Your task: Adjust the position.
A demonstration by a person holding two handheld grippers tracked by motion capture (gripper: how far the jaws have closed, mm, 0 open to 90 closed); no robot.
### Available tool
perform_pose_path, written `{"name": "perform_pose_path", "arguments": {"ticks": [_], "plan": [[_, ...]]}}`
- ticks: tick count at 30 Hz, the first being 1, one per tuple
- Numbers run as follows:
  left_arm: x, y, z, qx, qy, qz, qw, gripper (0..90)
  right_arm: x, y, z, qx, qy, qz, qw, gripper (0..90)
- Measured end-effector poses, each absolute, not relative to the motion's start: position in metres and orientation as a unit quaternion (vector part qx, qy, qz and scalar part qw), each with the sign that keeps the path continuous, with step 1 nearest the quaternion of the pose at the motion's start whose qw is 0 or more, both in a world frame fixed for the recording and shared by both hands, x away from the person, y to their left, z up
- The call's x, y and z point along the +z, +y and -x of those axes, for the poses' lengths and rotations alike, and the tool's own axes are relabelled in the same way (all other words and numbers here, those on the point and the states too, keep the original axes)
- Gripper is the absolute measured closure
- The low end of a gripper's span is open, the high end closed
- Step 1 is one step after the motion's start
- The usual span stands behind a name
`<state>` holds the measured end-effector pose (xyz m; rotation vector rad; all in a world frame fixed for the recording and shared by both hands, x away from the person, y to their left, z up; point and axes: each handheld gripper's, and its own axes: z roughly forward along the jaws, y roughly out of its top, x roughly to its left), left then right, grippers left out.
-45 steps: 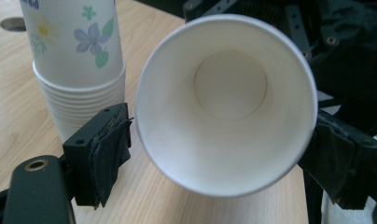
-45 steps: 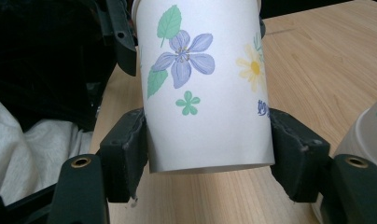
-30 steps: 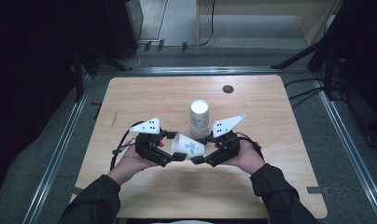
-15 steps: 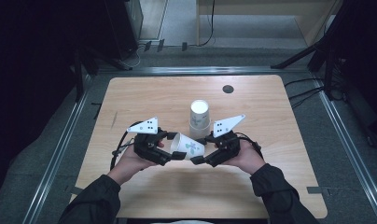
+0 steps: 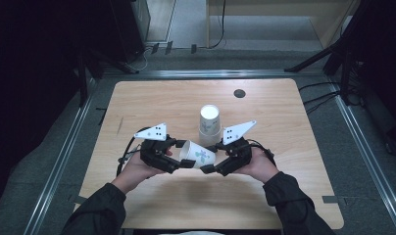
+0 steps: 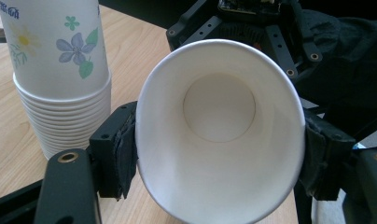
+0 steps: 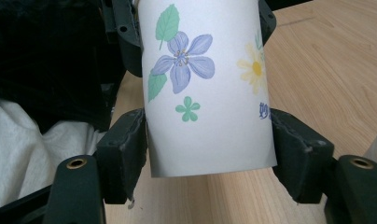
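A: The white paper cup with the printed blue and yellow flowers is lying on its side in the air between the two grippers, just above the light wooden table and near the person's edge of it. How is it going to handle?

B: Light and thin-walled, I'd judge. Its mouth is already looking oval in the left gripper view, so it is giving under pressure and will crease if squeezed harder.

A: Who is holding it?

B: The left gripper is pressing its pads on the rim end; its jaws have just been closing onto the cup. The right gripper has the base end between its pads, and its jaws have just been opening; they are sitting against the paper, but I cannot tell whether they are still pressing.

A: Best place to grip?

B: Near the rolled rim or the base, where the paper is stiffest, and gently.

A: And behind it?

B: The stack of matching flowered paper cups is standing upside down, just beyond.
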<state>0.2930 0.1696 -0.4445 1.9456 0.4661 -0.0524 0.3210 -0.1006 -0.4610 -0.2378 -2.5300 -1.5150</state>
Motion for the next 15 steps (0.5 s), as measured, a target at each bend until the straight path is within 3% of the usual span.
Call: {"name": "perform_pose_path", "arguments": {"ticks": [15], "plan": [[-0.4392,0.1738,-0.2942,0.009,0.202,-0.834,0.514,26.1,-0.4686,-0.1005,-0.3217,-0.459,-0.882,0.088,0.055,25.4]]}}
